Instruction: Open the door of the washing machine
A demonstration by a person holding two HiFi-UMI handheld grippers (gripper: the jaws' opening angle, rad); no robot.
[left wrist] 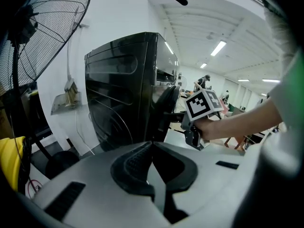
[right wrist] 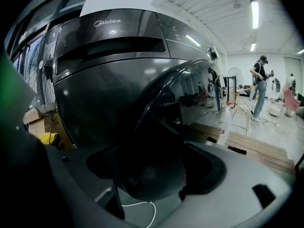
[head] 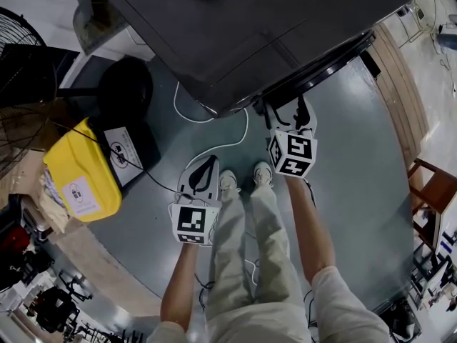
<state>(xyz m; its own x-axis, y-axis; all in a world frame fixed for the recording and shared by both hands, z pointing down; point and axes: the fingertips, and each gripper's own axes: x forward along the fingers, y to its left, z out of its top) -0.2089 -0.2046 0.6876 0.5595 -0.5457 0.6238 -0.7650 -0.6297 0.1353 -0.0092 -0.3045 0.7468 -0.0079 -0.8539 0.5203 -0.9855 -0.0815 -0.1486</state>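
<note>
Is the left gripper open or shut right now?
Shut and empty. The left gripper view shows the left gripper with its fingers touching at the tips, nothing between them.

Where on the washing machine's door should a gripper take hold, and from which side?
Take the door by its outer rim, coming from the front with the fingers straddling the rim. The round face bulges and looks smooth, so only the rim offers a thin edge. The right gripper is placed there.
</note>
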